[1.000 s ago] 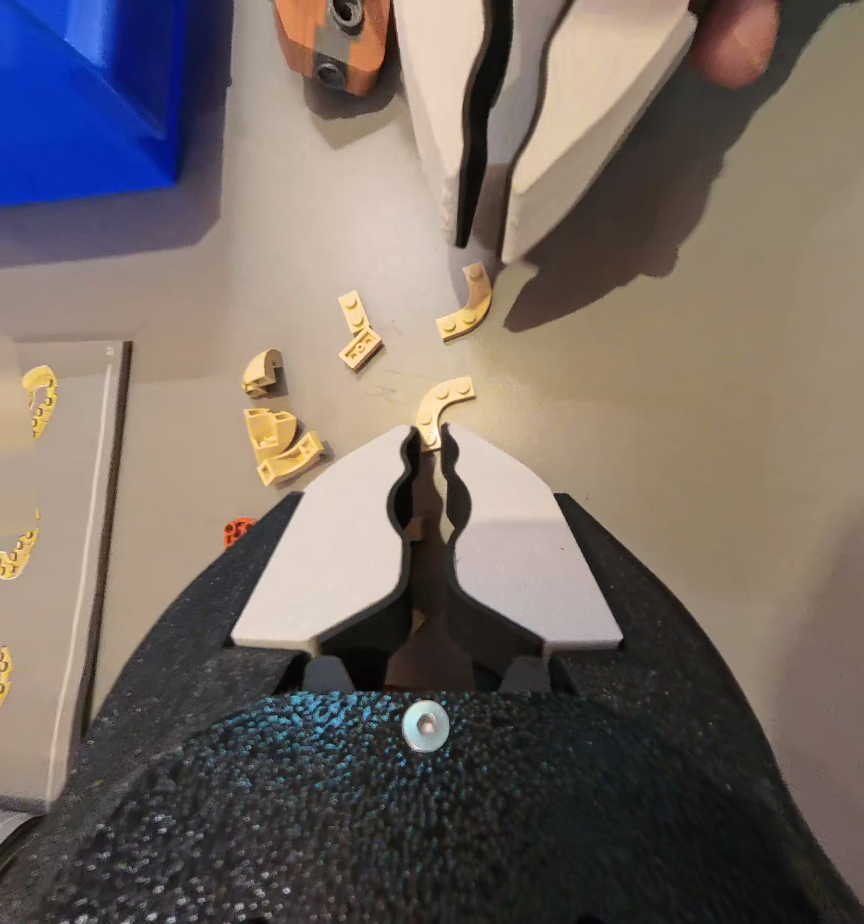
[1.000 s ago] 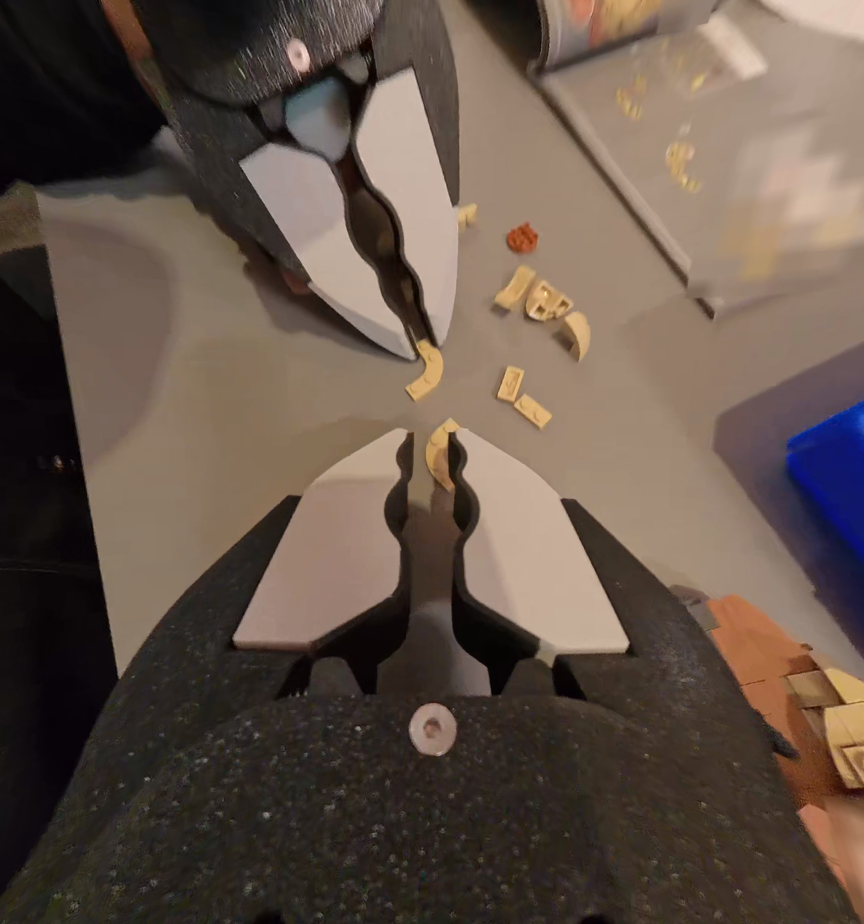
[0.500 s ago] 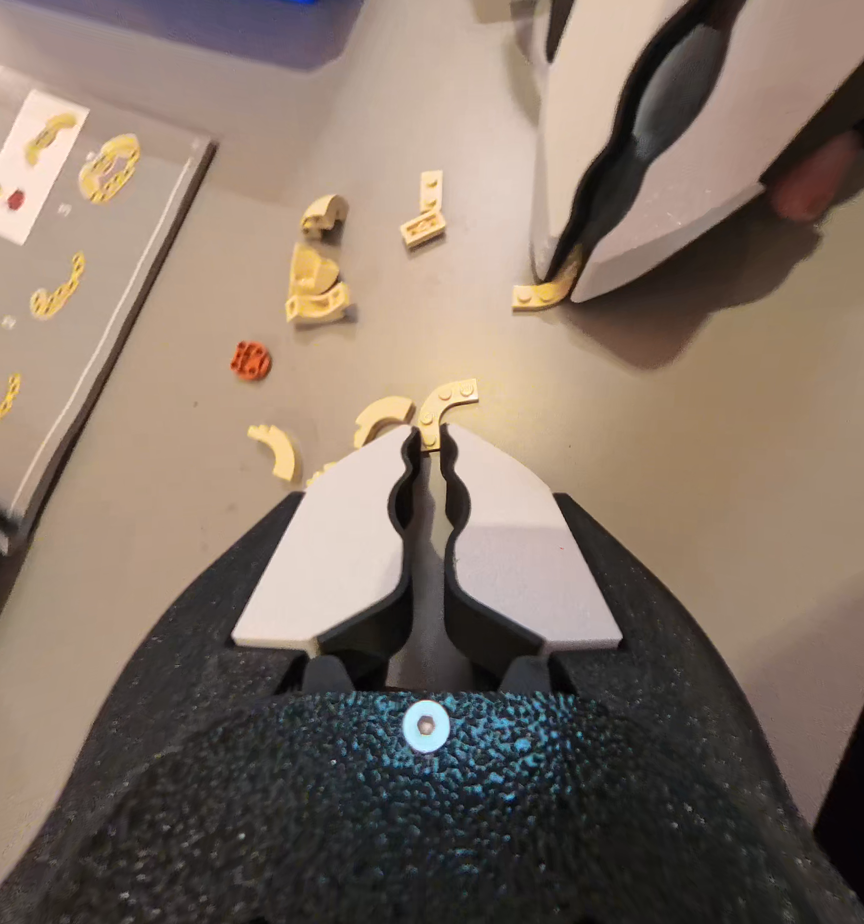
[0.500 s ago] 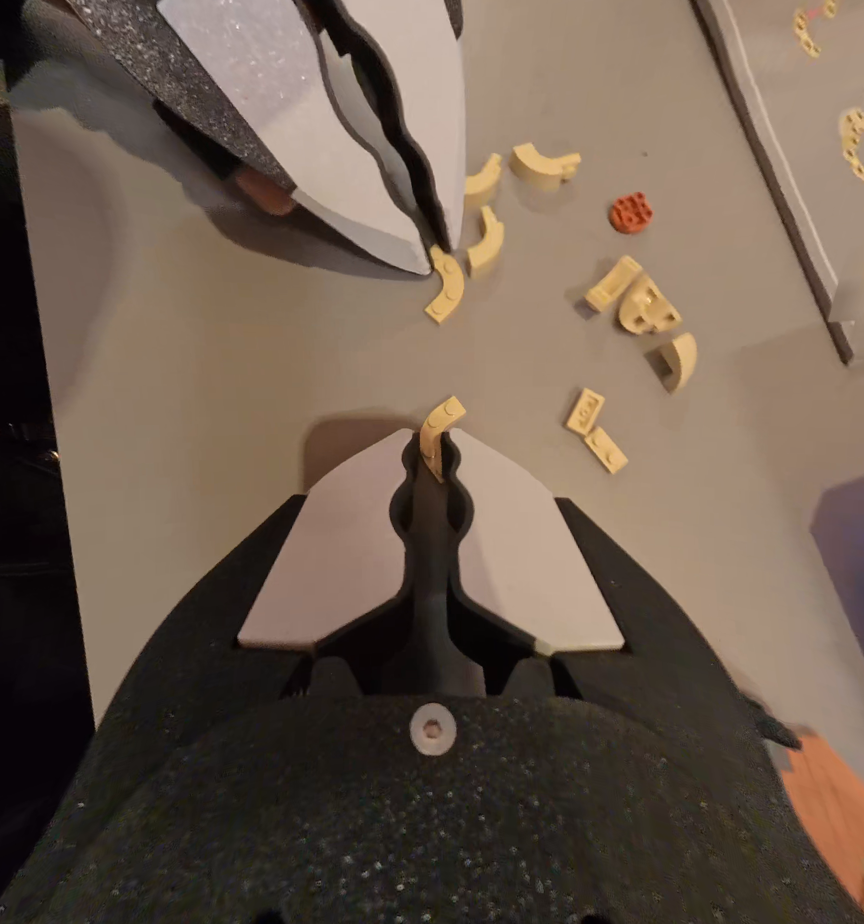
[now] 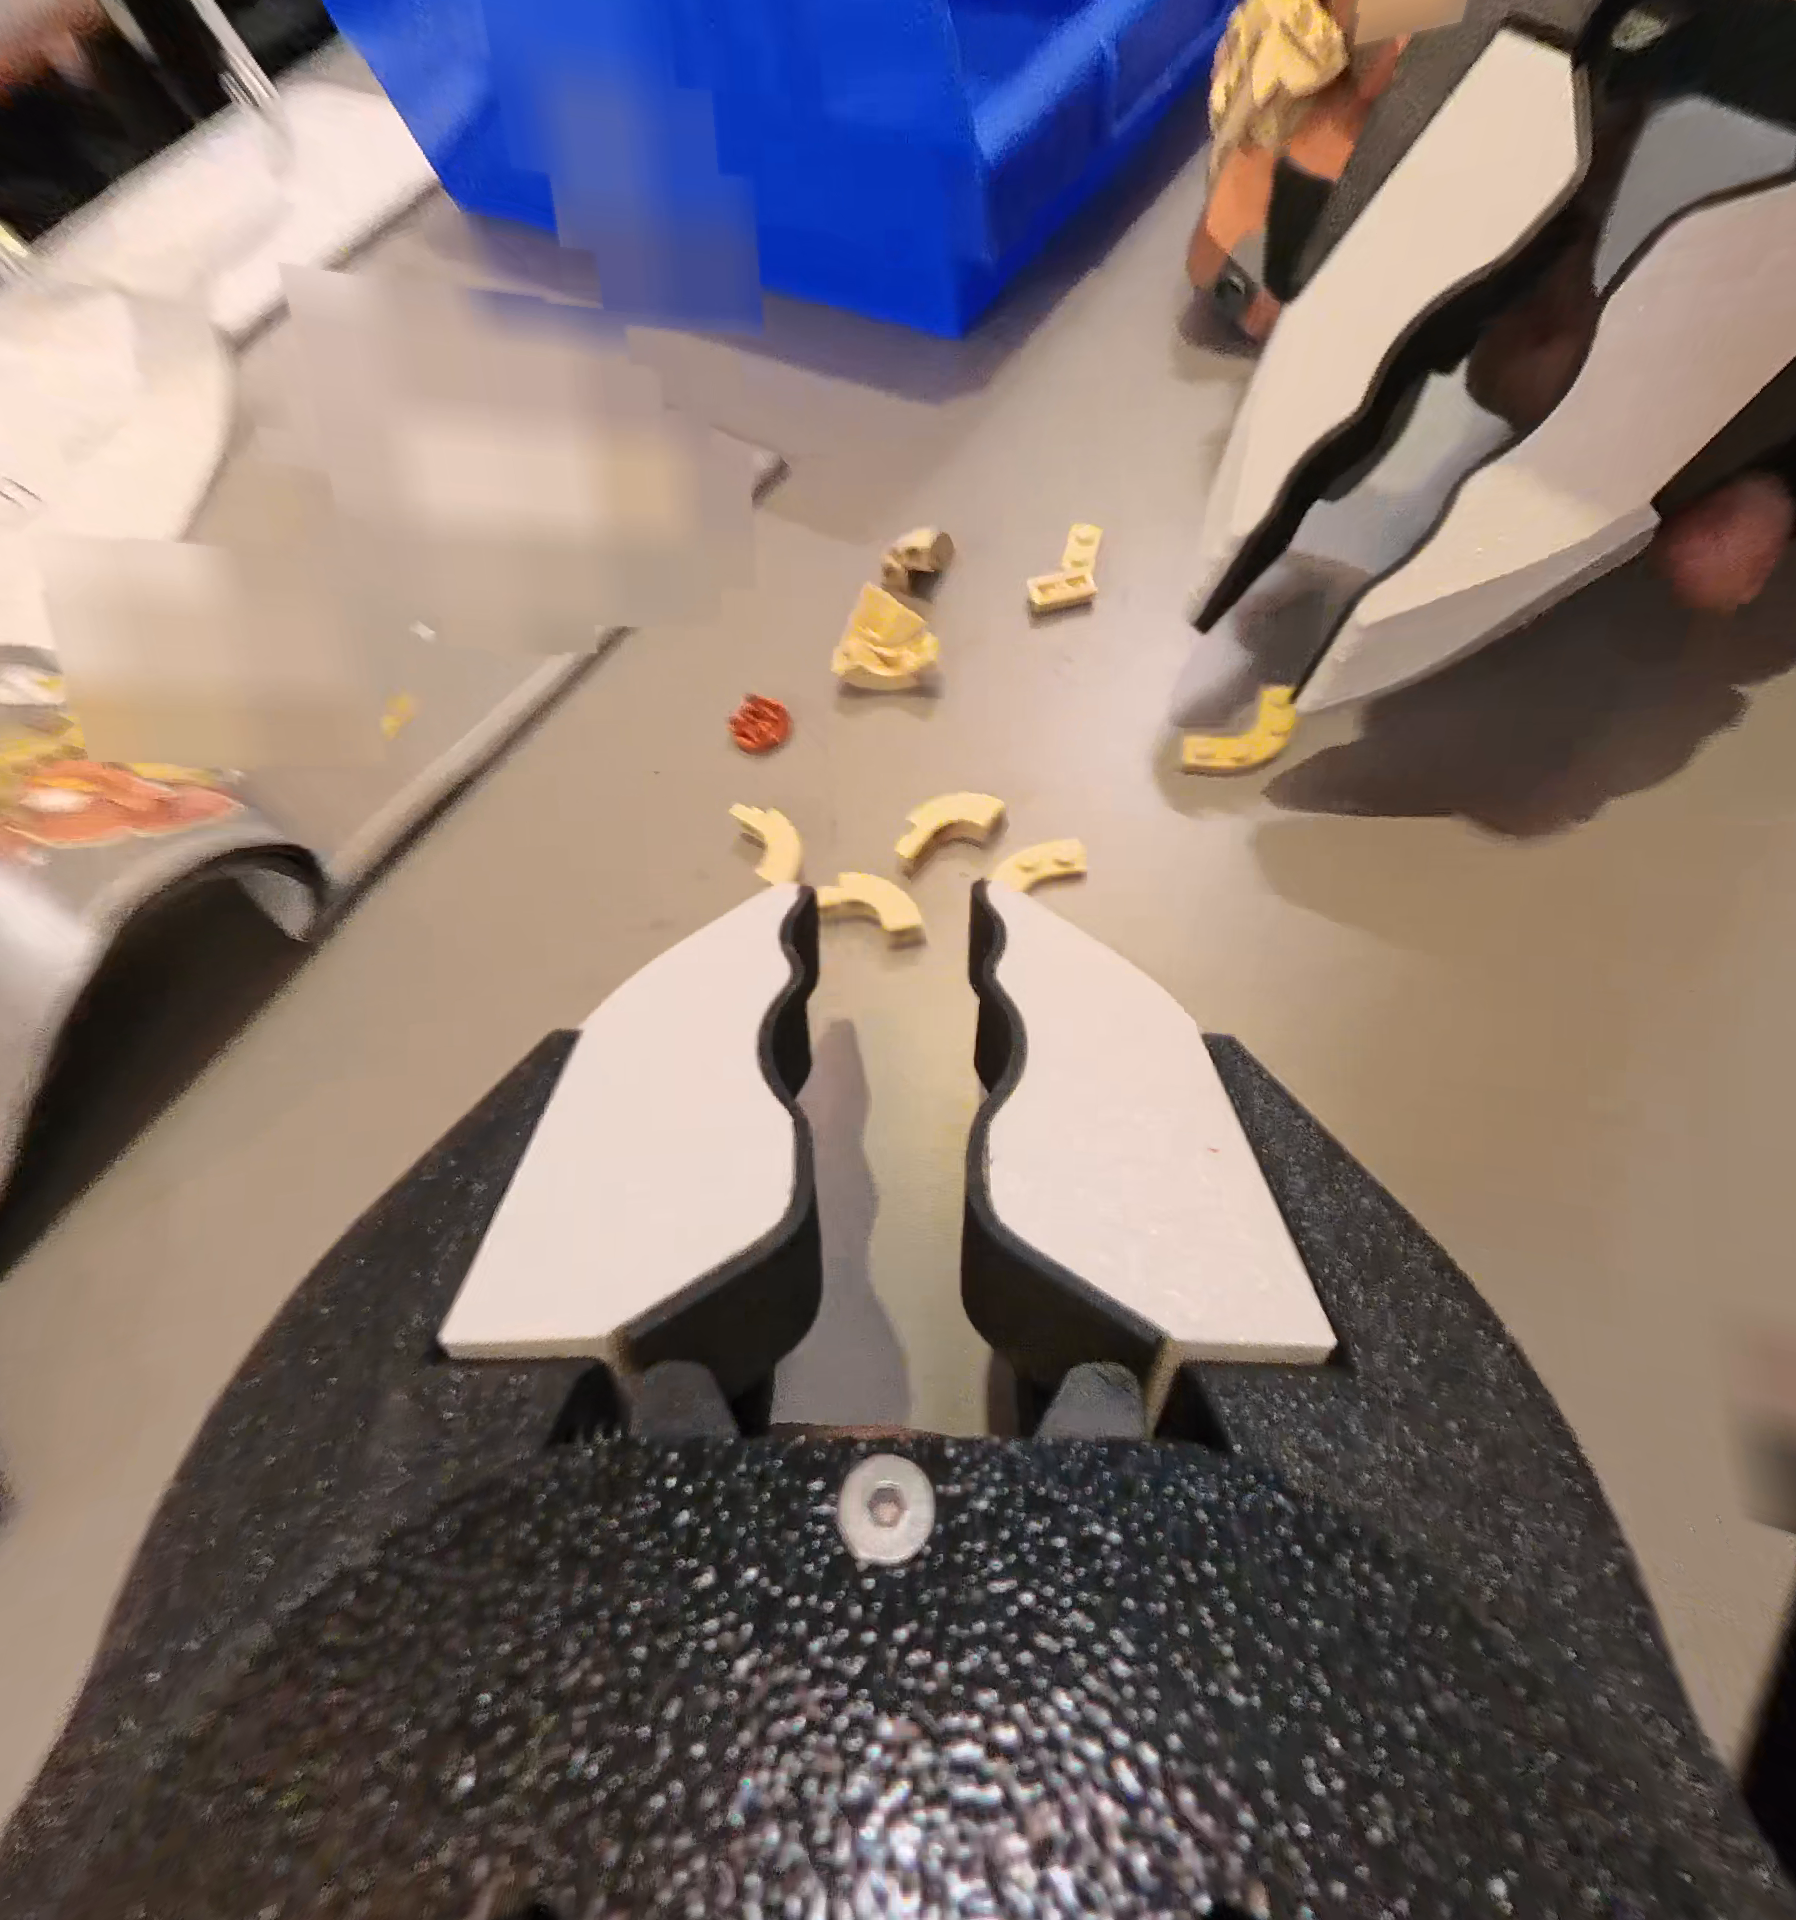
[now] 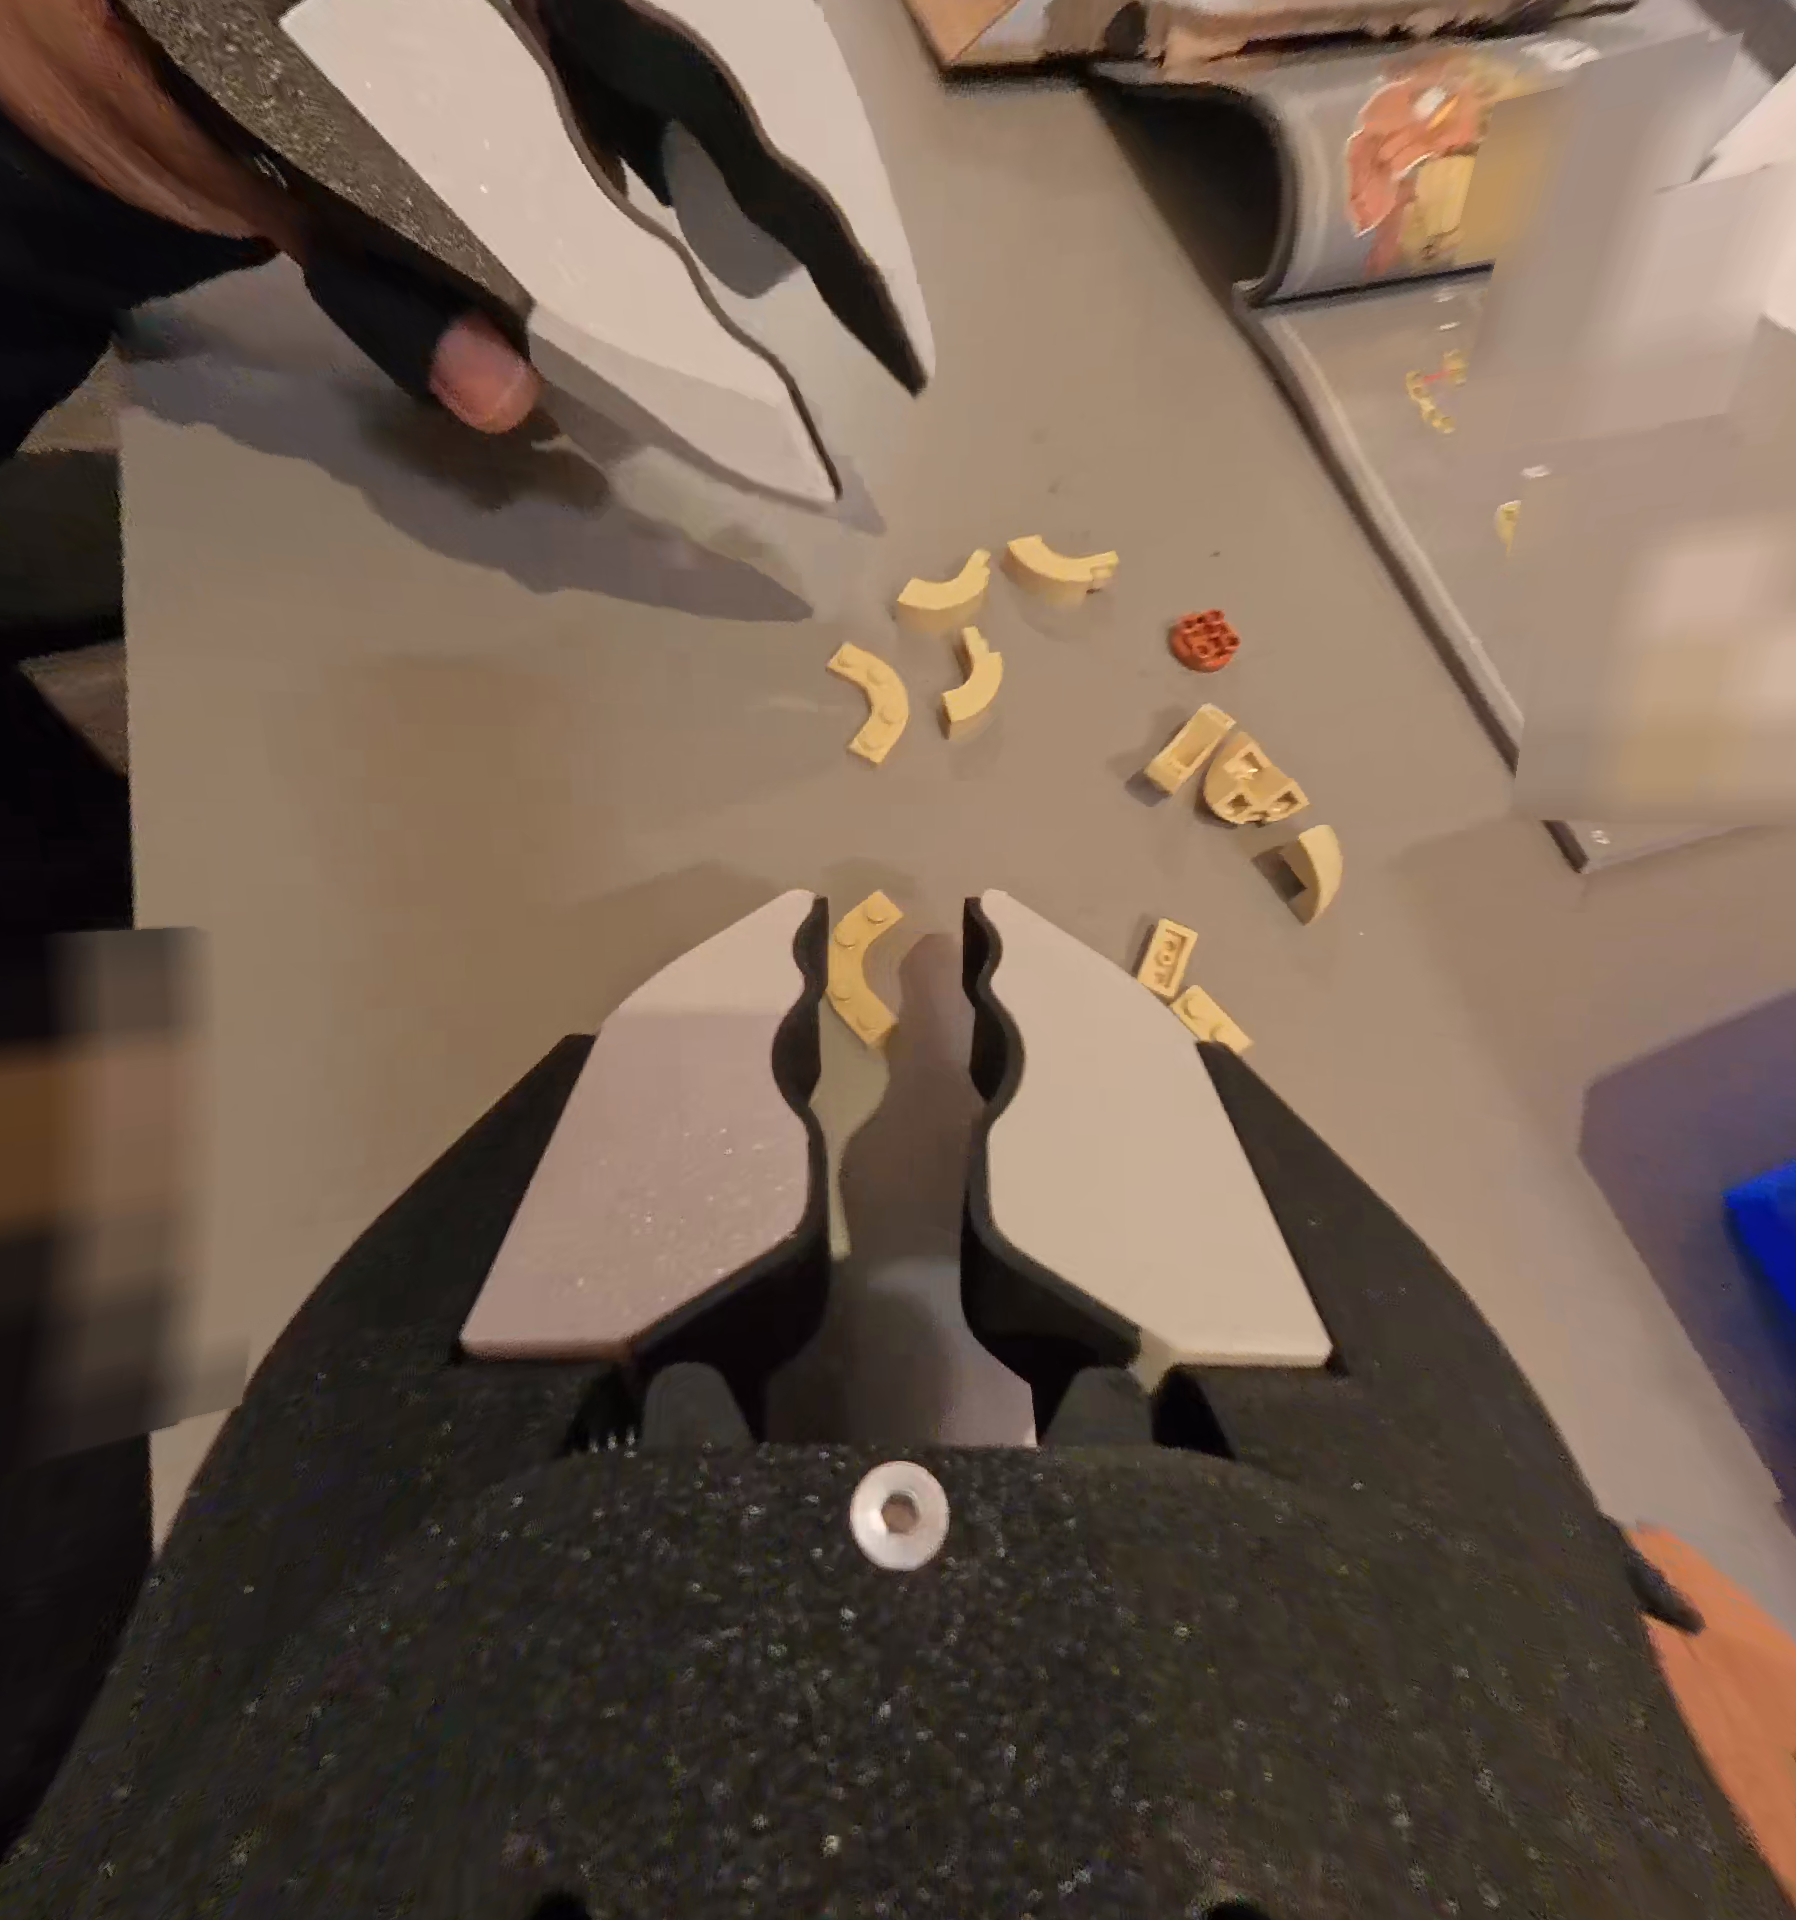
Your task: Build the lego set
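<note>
Both hand-held grippers are now standing parted where half a second ago each was pinching a tan curved plate — and both plates are now lying loose on the grey table.

Taking things from largest down, we are seeing a blue bin at the far side, an open booklet beside the working patch, and a partly built brown and tan model near the bin. No goal is given to us, so we are only judging that no two loose pieces are joined as far as we can see.

Our left hand-held gripper is hovering narrowly parted and bare over a cluster of tan arcs; the released curved plate is lying just beside its right fingertip.

Our right hand-held gripper is also narrowly parted — its curved plate is resting flat between the fingers, close to the left one, with no pad pressing on it.

A small reddish-brown round piece is sitting apart from the tan pieces.
</note>
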Motion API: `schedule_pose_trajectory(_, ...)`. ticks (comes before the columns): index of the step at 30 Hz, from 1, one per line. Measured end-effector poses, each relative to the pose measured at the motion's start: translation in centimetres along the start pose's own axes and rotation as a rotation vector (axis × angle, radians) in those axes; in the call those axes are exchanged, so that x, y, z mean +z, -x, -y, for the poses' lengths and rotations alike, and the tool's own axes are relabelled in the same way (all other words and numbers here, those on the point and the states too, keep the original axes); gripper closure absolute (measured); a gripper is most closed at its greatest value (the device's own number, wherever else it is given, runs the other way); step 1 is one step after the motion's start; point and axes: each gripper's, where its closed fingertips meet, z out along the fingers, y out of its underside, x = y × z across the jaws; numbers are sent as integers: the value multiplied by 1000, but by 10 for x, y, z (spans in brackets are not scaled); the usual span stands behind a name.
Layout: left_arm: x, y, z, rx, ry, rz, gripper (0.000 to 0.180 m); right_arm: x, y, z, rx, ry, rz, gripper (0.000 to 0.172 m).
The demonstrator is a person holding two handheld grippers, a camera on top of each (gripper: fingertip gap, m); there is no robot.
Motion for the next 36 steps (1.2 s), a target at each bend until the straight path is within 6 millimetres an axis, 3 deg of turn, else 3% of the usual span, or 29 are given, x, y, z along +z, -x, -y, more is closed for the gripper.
schedule_pose_trajectory(3, -8, 25, 10, 132, -90, 112, 153, -7, -11, 6, 23, -66, -94, 147)
schedule_pose_trajectory(5, -10, 31, 14, 192, -140, 142, 152, -14, -15, 10, 39, -125, -129, 148)
schedule_pose_trajectory(10, -2, 17, 7, 274, -145, 98, 153, -23, -22, 15, 119, -204, -114, 152)
schedule_pose_trajectory(16, 13, 8, -9, 314, -7, 1, 154, -8, -33, 0, 206, -58, -143, 151)
schedule_pose_trajectory(20, 16, 1, -7, 288, -8, -109, 155, 2, -29, -9, 210, 48, -102, 148)
schedule_pose_trajectory(25, 17, -12, -1, 250, -22, -164, 156, 0, -33, -9, 225, 36, -124, 143)
schedule_pose_trajectory(31, 5, -23, -4, 286, -44, -130, 157, -8, -43, -8, 4, 112, -198, 139)
schedule_pose_trajectory(36, 4, -19, -8, 299, -26, -105, 157, -5, -45, -2, -101, 160, -178, 141)
